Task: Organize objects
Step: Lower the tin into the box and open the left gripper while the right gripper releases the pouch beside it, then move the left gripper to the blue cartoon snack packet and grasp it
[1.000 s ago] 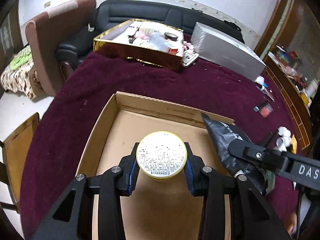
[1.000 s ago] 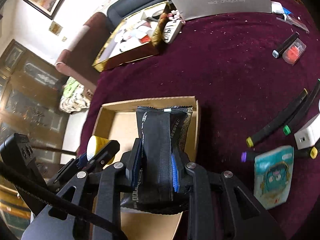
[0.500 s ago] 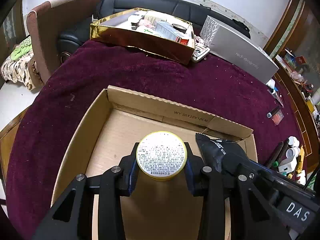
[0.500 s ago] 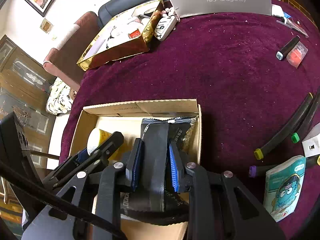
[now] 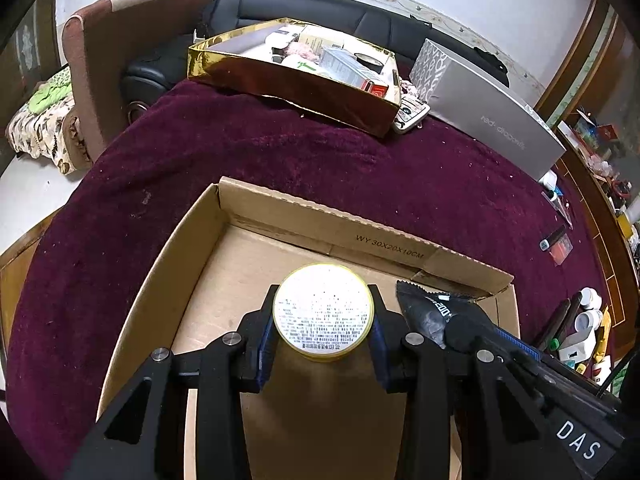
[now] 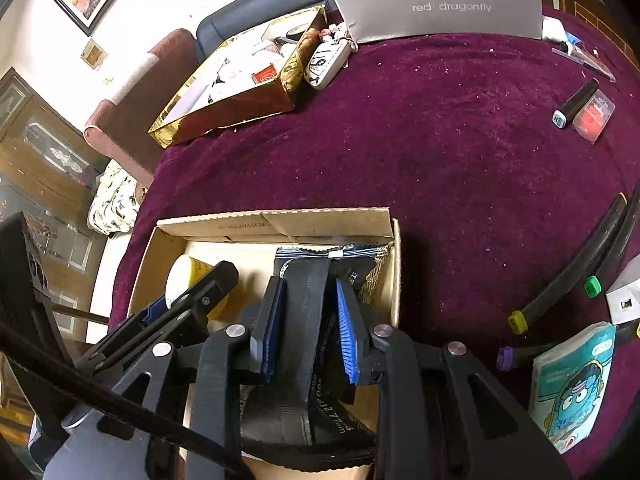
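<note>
Two grippers work over one cardboard box point(image 5: 384, 240) on the maroon cloth point(image 5: 280, 152). Box wall print reads "WY 30X20X10CM".

Left gripper point(image 5: 323, 340) — blue pads clamped on either side of a round yellow tin point(image 5: 323, 314), jaws only as wide as the tin. Tin sits above the box floor, left half; its white label carries fine print too small to read.

Right gripper point(image 6: 306, 320) — jaws narrow, closed on a black pouch point(image 6: 308, 292) inside the right half of the box. The left pad presses on the pouch; the right pad shows a little slack. Pouch print partly legible: "200" in the left view, "12.7mm" in the right view. The gripper body reads "DAS".

Grey box point(image 6: 436, 8) at the far edge: "red·dragonfly". Gold box point(image 5: 296, 80) beside it holds mixed items; a key fob point(image 6: 326, 62) lies between the two. Markers point(image 6: 560, 284) with yellow, green and purple caps and a teal cartoon packet point(image 6: 572, 380) lie right of the cardboard box.
</note>
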A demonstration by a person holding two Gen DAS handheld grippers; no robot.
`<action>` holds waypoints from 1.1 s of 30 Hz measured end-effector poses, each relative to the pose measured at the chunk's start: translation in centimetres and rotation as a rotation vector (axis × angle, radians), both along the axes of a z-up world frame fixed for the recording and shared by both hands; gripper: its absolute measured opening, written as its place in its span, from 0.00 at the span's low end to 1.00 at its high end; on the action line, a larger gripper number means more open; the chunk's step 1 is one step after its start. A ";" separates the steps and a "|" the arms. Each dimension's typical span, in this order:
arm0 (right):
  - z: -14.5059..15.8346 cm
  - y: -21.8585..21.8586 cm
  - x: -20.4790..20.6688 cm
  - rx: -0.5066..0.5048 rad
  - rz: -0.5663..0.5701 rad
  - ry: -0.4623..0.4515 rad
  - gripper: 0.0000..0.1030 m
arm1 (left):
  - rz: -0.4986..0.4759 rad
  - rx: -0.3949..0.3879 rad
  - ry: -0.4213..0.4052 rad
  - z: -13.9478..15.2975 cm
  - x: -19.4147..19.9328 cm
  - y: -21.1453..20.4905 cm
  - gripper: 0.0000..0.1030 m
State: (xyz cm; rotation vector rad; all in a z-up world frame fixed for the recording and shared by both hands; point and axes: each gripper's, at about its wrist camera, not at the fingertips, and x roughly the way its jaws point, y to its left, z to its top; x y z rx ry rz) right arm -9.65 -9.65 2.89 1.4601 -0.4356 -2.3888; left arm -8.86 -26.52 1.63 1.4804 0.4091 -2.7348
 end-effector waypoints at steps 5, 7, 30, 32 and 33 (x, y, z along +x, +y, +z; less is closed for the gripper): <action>0.1 0.4 0.1 -0.049 -0.001 -0.002 0.31 | 0.029 0.073 -0.012 0.1 0.1 -0.9 0.34; 0.2 0.4 0.2 -0.065 -0.001 -0.002 0.37 | 0.036 0.105 -0.018 0.1 0.2 -1.2 0.35; 3.5 5.2 5.8 -0.115 -0.006 0.057 0.51 | 0.041 0.240 0.056 5.7 7.6 -1.3 0.46; 3.7 6.4 7.0 -0.119 -0.012 0.064 0.51 | 0.012 0.222 0.076 6.7 8.8 0.0 0.46; 3.8 7.1 7.6 -0.123 -0.017 0.068 0.51 | -0.004 0.215 0.084 7.1 9.2 0.7 0.47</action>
